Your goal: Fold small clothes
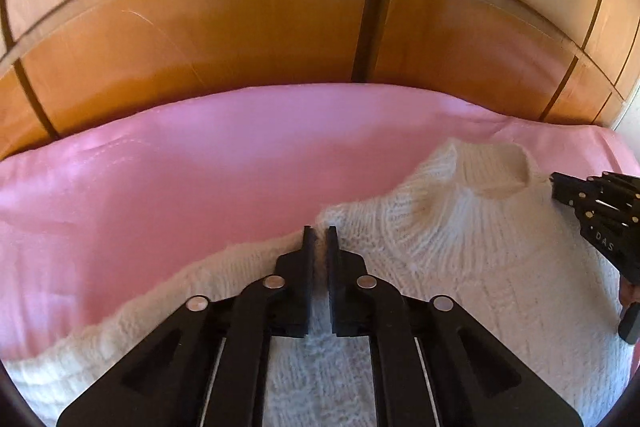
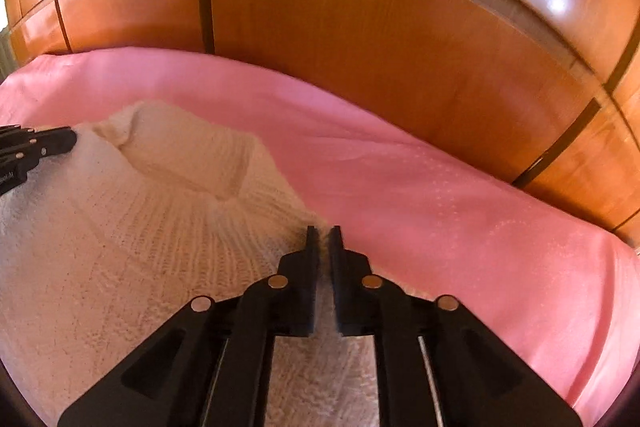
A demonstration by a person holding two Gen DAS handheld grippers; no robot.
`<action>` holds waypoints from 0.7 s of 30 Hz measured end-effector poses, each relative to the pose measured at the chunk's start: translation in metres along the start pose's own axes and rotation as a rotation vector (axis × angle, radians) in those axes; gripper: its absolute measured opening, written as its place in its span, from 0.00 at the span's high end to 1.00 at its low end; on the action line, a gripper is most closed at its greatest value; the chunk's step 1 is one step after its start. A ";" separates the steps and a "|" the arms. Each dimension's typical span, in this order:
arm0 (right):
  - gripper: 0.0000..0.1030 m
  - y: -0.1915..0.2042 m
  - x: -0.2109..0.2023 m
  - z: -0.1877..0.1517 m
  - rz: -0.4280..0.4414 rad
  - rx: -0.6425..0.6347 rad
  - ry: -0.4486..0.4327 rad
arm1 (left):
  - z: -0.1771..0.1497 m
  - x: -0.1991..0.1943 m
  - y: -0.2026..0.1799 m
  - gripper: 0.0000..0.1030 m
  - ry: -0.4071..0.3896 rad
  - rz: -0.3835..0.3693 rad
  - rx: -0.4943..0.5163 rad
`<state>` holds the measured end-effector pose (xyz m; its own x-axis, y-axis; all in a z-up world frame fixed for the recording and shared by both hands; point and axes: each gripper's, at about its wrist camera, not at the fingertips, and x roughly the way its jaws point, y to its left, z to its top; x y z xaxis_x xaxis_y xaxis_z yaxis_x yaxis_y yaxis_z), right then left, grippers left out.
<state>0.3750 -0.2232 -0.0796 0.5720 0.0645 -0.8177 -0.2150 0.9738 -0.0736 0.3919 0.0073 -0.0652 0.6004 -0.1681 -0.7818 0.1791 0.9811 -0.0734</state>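
Observation:
A white knitted sweater [image 1: 460,259] with a high ribbed collar lies flat on a pink bedsheet [image 1: 200,167]. My left gripper [image 1: 320,237] is shut on the sweater's left shoulder edge, knit showing between its narrow jaws. My right gripper [image 2: 324,237] is shut on the sweater's [image 2: 120,227] right shoulder edge beside the collar [image 2: 192,155]. Each gripper shows at the other view's edge: the right one in the left wrist view [image 1: 592,203], the left one in the right wrist view [image 2: 36,147].
The pink sheet [image 2: 440,207] covers a bed that runs up to a glossy wooden wardrobe [image 1: 240,39] with vertical door seams, directly behind the bed in both views [image 2: 360,47].

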 end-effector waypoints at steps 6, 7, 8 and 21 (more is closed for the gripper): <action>0.26 -0.016 -0.066 -0.058 0.044 0.167 -0.065 | -0.030 -0.058 0.030 0.60 -0.051 -0.033 -0.141; 0.23 -0.016 -0.075 -0.072 0.046 0.185 -0.060 | -0.039 -0.067 0.038 0.60 -0.046 -0.030 -0.161; 0.23 -0.016 -0.085 -0.089 0.038 0.200 -0.051 | -0.051 -0.079 0.046 0.60 -0.045 -0.021 -0.180; 0.06 0.001 -0.142 -0.216 0.017 0.324 -0.035 | -0.250 -0.202 0.157 0.60 0.001 -0.098 -0.624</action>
<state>0.1226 -0.2782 -0.0870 0.5990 0.0831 -0.7965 0.0350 0.9909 0.1298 0.1039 0.2196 -0.0734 0.6032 -0.2603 -0.7539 -0.2555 0.8324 -0.4918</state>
